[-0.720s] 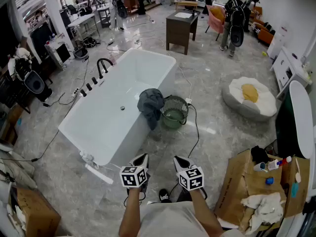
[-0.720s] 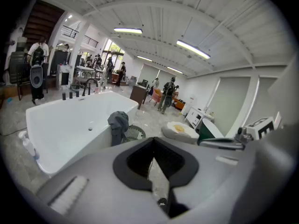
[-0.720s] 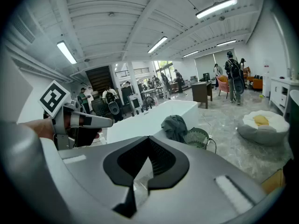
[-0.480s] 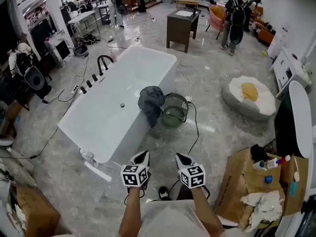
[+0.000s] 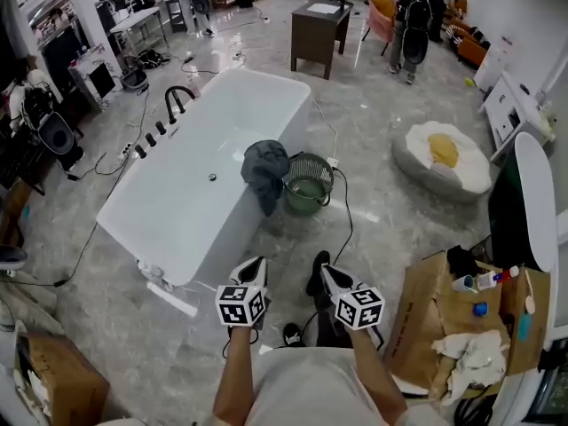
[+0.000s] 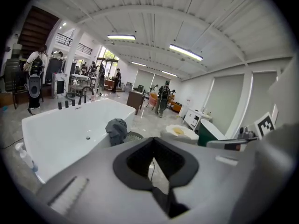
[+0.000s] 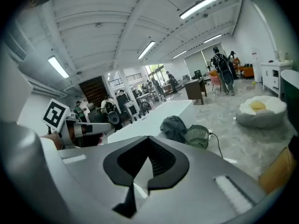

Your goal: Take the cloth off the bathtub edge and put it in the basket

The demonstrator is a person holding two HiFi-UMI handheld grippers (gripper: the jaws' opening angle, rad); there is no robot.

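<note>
Grey cloth (image 5: pixel 265 172) hangs over the tub (image 5: pixel 169 216) edge, just beside the green basket (image 5: pixel 310 194) on the floor. The left gripper (image 5: pixel 254 268) and right gripper (image 5: pixel 325 275) are well apart from it, jaws pressed together on nothing.

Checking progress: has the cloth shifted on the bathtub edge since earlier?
No. The cloth hangs at the same spot on the bathtub rim, right beside the basket.
</note>
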